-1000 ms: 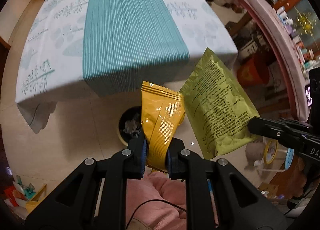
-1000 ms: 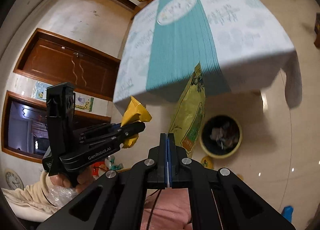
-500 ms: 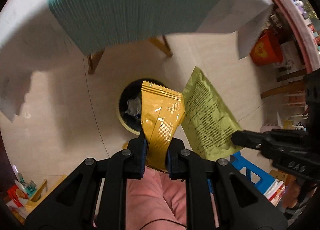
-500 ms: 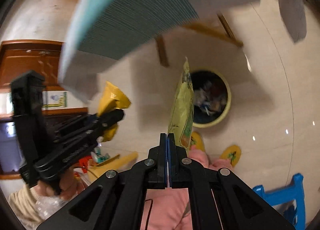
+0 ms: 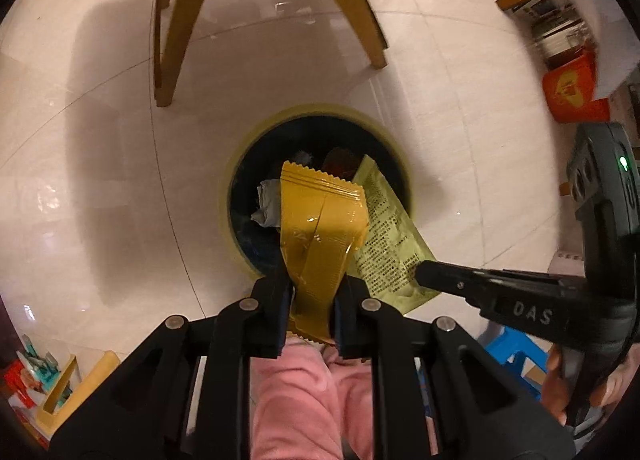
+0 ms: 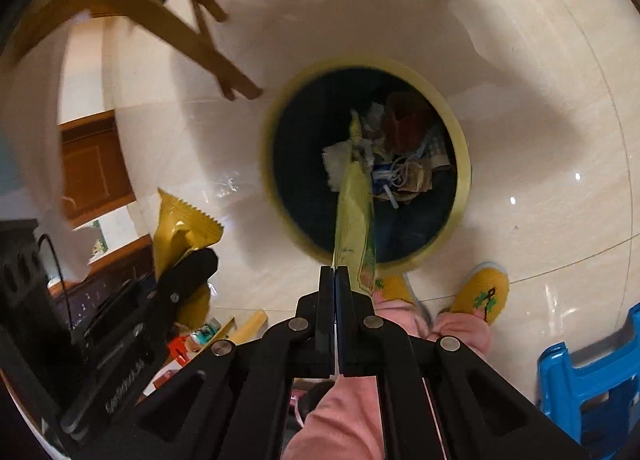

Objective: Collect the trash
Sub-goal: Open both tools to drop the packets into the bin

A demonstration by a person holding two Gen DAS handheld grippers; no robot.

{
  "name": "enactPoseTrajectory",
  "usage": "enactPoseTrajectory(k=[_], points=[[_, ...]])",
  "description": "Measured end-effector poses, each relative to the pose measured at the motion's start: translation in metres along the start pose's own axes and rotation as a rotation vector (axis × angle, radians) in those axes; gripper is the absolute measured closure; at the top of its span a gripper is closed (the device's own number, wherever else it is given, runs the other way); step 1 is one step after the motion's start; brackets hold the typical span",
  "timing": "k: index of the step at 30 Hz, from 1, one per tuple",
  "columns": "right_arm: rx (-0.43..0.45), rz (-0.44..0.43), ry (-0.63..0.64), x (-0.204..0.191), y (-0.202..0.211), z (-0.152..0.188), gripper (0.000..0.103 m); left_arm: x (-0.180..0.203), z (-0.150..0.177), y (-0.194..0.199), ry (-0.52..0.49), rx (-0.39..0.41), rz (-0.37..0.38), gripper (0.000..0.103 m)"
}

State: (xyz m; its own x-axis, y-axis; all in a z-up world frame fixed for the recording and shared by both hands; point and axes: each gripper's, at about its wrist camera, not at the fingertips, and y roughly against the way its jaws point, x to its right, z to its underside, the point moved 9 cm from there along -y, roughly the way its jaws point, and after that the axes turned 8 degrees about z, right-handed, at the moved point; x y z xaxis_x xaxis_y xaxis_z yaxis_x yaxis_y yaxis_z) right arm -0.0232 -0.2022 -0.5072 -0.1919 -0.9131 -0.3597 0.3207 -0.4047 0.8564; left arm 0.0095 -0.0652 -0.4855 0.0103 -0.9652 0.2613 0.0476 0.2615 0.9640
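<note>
My left gripper (image 5: 311, 284) is shut on an orange-yellow snack wrapper (image 5: 320, 232), which hangs over the mouth of a round bin (image 5: 240, 164) with a yellow rim and dark inside. My right gripper (image 6: 335, 274) is shut on a yellow-green packet (image 6: 354, 212), seen edge-on above the same bin (image 6: 464, 164). In the left wrist view that packet (image 5: 390, 236) shows its printed back, to the right of the orange wrapper. The bin holds crumpled paper and other scraps (image 6: 400, 156). The left gripper with its wrapper (image 6: 180, 232) shows at lower left in the right wrist view.
Wooden table legs (image 5: 176, 20) stand on the pale tile floor behind the bin. A person's pink trouser legs (image 5: 312, 396) and yellow slippers (image 6: 484, 292) are just in front of it. A blue plastic stool (image 6: 592, 376) stands to the right, a red box (image 5: 572, 88) farther off.
Both grippers have dropped from table height and tilted down toward the floor. The tablecloth has left the view, and the bin now fills the middle, right under both wrappers.
</note>
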Motion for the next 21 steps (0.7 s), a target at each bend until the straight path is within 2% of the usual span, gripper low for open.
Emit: enactPoseTrajectory(k=[2,3,4,5,7,12,13,17,21], points=[[-0.021,0.016,-0.004,0.007,-0.019,-0.009,0.102,-0.007,-0.005,-0.017,0.003,-0.008,-0.009,0.09],[-0.033,0.02,-0.003,0.009,-0.026,-0.013,0.101,-0.01,-0.007,-0.026,0.007,-0.016,-0.017,0.085],[-0.046,0.042,0.002,0.013,-0.035,-0.015,0.094,-0.014,-0.009,-0.034,0.01,-0.024,-0.028,0.078],[-0.046,0.064,0.01,0.014,-0.038,-0.018,0.076,-0.017,-0.011,-0.042,0.015,-0.033,-0.042,0.073],[-0.011,0.112,0.057,0.017,-0.042,-0.028,0.053,-0.023,-0.015,-0.054,0.021,-0.027,-0.057,0.051],[0.127,0.191,0.184,0.012,-0.034,-0.033,0.051,-0.029,-0.026,-0.064,0.016,0.016,-0.079,0.038],[0.148,0.202,0.202,0.014,-0.031,-0.042,0.051,-0.03,-0.028,-0.063,0.017,0.024,-0.086,0.037],[0.26,0.261,0.283,0.012,-0.014,-0.047,0.051,-0.04,-0.031,-0.065,0.022,0.055,-0.084,0.037],[0.341,0.284,0.318,0.005,-0.003,-0.048,0.051,-0.04,-0.033,-0.059,0.009,0.085,-0.086,0.036]])
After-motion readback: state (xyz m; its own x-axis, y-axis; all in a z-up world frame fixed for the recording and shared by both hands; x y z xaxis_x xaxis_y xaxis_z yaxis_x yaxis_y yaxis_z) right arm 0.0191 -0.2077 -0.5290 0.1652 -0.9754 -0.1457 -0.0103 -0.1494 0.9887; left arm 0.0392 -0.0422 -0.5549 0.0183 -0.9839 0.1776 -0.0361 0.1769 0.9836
